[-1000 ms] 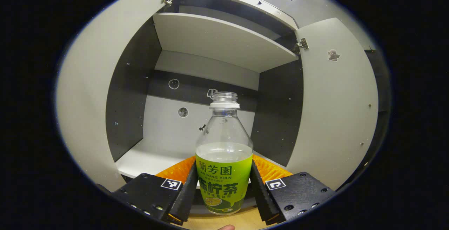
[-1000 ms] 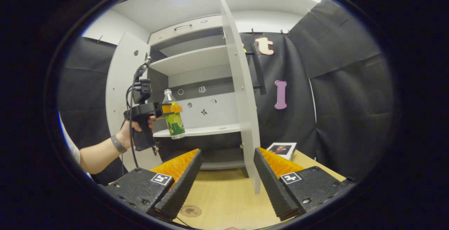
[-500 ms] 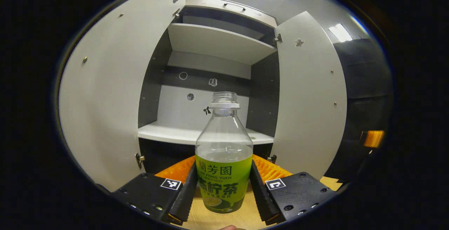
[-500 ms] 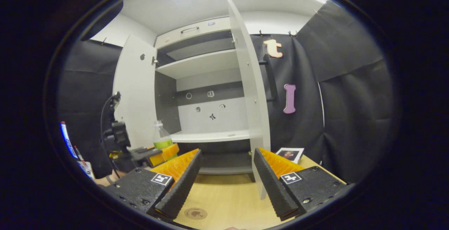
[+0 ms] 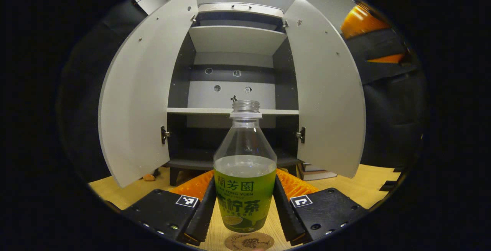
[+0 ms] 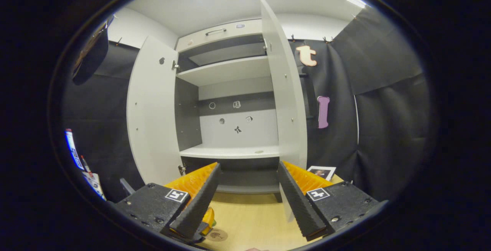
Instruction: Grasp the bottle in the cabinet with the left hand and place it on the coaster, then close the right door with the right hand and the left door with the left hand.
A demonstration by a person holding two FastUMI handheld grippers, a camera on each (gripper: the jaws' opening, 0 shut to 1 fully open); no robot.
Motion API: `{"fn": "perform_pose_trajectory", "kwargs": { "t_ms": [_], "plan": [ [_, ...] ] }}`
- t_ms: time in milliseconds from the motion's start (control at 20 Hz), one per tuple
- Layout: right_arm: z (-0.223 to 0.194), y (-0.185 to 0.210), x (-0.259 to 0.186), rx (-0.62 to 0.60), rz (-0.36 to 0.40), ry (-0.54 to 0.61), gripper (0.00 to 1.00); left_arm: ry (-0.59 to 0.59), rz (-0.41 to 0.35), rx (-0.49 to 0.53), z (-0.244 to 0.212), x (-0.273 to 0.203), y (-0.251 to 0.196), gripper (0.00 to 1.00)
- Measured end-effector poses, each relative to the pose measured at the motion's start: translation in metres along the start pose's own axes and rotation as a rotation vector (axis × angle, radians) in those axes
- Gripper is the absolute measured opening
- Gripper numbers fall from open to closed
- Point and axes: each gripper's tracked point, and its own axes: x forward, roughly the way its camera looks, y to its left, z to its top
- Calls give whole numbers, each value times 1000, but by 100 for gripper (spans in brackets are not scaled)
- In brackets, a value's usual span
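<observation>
The left gripper [image 5: 244, 205] has its jaws clamped on the labelled belly of the half-full, capless, thin-walled bottle [image 5: 245, 174], light but spillable, hovering above the coaster [image 5: 249, 241] at six o'clock, while the right gripper [image 6: 248, 197] gapes empty.

bottle [image 5: 245, 155]: clear glossy plastic | table [image 6: 253, 216]: smooth wood | doors [image 5: 138, 94]: matt

A clear, uncapped bottle [image 5: 245, 166] with a green label is held upright at lower centre of the left gripper view, just above a round coaster [image 5: 249, 241] at the bottom edge. Behind it, the left door [image 5: 138, 90] and right door [image 5: 326, 90] are seen wide open.
</observation>
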Motion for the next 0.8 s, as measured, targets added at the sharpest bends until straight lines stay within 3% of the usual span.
{"fn": "perform_pose_trajectory", "kwargs": {
  "t_ms": [100, 250, 450, 800],
  "plan": [
    [0, 1, -1, -11, 0, 3, 95, 15, -3, 13, -19, -5, -7, 75],
    [-4, -2, -3, -38, -17, 20, 94, 42, 10, 29, -38, -7, -8, 72],
    [-14, -3, -1, -45, -24, 54, 98, 81, 9, -22, -59, -11, -7, 72],
    [-16, 3, 2, -67, -17, 72, 98, 47, -9, -7, -56, -15, -11, 75]
  ]
}}
